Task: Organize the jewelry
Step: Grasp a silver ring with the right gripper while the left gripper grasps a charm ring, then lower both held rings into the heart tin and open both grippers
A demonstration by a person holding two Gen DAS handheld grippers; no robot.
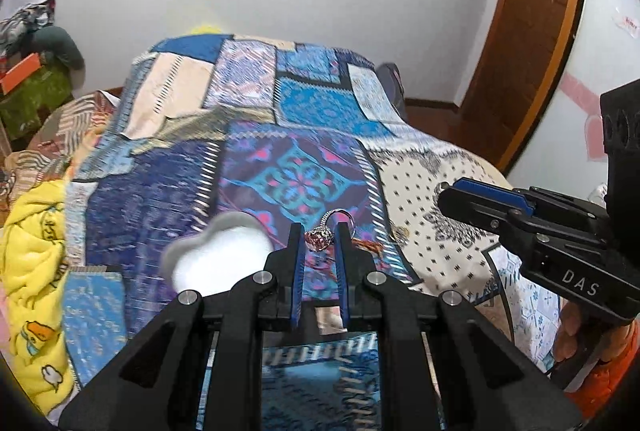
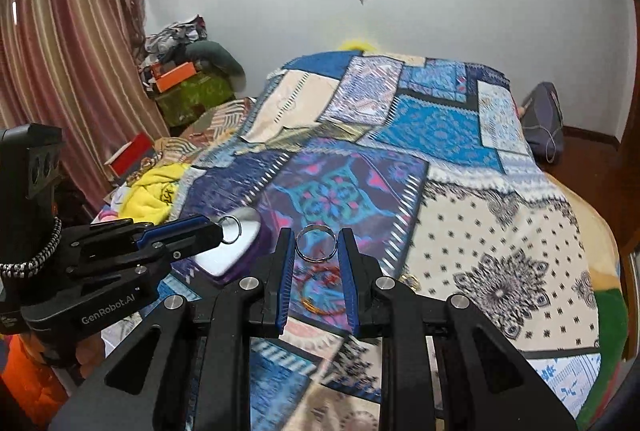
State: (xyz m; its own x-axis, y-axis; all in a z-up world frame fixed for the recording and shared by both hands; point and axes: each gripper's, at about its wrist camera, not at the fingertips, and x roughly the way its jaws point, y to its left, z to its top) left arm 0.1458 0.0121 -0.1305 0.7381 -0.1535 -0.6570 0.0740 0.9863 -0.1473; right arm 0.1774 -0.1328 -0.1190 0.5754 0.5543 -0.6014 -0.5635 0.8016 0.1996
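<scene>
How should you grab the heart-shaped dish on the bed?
The heart-shaped dish lies flat on the bedspread, open side up, and looks too wide to span. So it is probably best to pinch its thin raised rim, coming from above, with one finger inside the wall and one outside.

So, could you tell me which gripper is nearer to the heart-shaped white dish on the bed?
Left. The left gripper, shut on a gemstone ring, hangs right beside the dish. The right gripper, holding a plain silver ring, is farther off to its right.
</scene>
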